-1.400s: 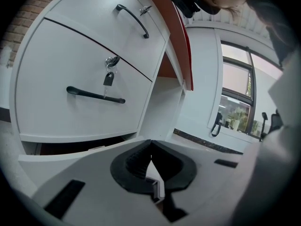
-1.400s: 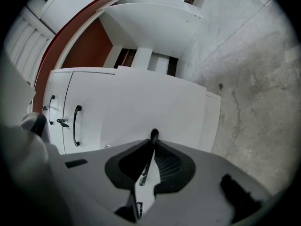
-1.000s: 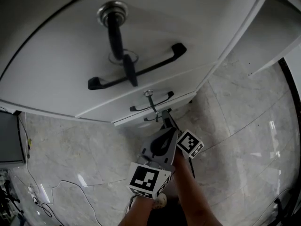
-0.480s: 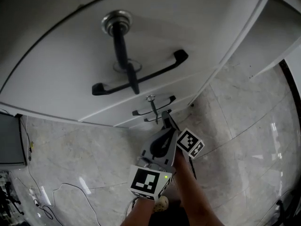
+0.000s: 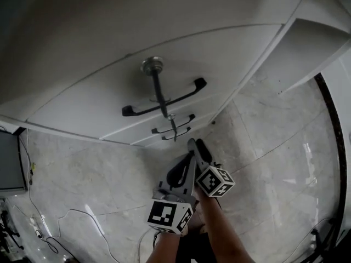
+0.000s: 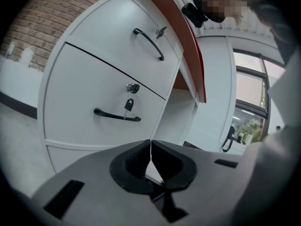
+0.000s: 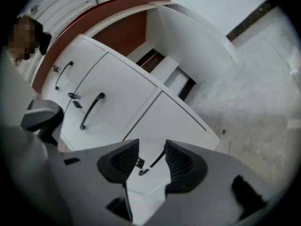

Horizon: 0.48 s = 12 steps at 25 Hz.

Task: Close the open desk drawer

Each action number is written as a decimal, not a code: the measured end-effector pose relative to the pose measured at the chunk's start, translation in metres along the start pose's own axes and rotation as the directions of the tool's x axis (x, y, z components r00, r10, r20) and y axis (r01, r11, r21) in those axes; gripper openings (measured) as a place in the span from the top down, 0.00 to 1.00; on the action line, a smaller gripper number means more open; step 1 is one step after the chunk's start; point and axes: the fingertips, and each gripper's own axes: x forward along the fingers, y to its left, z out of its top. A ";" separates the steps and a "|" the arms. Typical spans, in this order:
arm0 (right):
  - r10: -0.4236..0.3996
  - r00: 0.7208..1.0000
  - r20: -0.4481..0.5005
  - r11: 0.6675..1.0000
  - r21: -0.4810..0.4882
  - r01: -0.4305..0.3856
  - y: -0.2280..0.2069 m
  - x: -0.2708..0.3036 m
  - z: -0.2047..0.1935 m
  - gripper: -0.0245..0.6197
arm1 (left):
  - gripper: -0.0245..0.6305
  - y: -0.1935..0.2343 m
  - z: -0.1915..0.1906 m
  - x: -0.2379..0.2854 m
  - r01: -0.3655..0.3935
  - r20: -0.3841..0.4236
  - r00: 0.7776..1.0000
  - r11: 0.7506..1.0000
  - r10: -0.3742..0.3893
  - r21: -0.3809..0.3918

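The white drawer pedestal [image 5: 82, 106] has three drawer fronts with black handles, and they look flush with one another. Keys hang from the locks above the top handle [image 5: 164, 97] and the middle handle [image 5: 173, 124]. The bottom drawer's handle [image 5: 176, 135] is lowest. My right gripper [image 5: 196, 144] is a short way in front of it, touching nothing. Its jaws have just been opening and now stand open and empty. In the right gripper view the bottom handle [image 7: 153, 163] shows through the gap, farther off. My left gripper [image 5: 189, 156] is beside the right one, shut and empty, with its pads [image 6: 141, 157] together.
Pale marble floor [image 5: 274, 163] surrounds the pedestal. Thin cables [image 5: 55, 223] trail at the lower left, beside a dark box [image 5: 11, 163] at the left edge. A white desk panel [image 5: 312, 43] stands to the right, with a red-edged desktop [image 6: 188, 46] above the drawers.
Both grippers have drawn back from the bottom drawer's handle, where the right one's tip was. The pedestal now looks smaller and farther away in the head view.
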 end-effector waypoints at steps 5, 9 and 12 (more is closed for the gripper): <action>0.028 0.994 -0.105 0.966 -0.254 -0.055 0.044 -0.056 0.024 0.73 | 0.95 -0.026 0.001 -0.030 -0.017 -0.063 0.998 1.000 0.017 -0.013; 0.022 0.995 -0.099 0.953 -0.297 -0.050 0.078 -0.082 0.056 0.74 | 0.95 -0.043 0.025 -0.052 -0.019 -0.080 0.997 1.000 0.019 -0.003; 0.037 0.991 -0.127 0.937 -0.339 -0.079 0.113 -0.097 0.070 0.75 | 0.95 -0.054 0.050 -0.066 -0.020 -0.082 0.996 1.000 0.021 0.014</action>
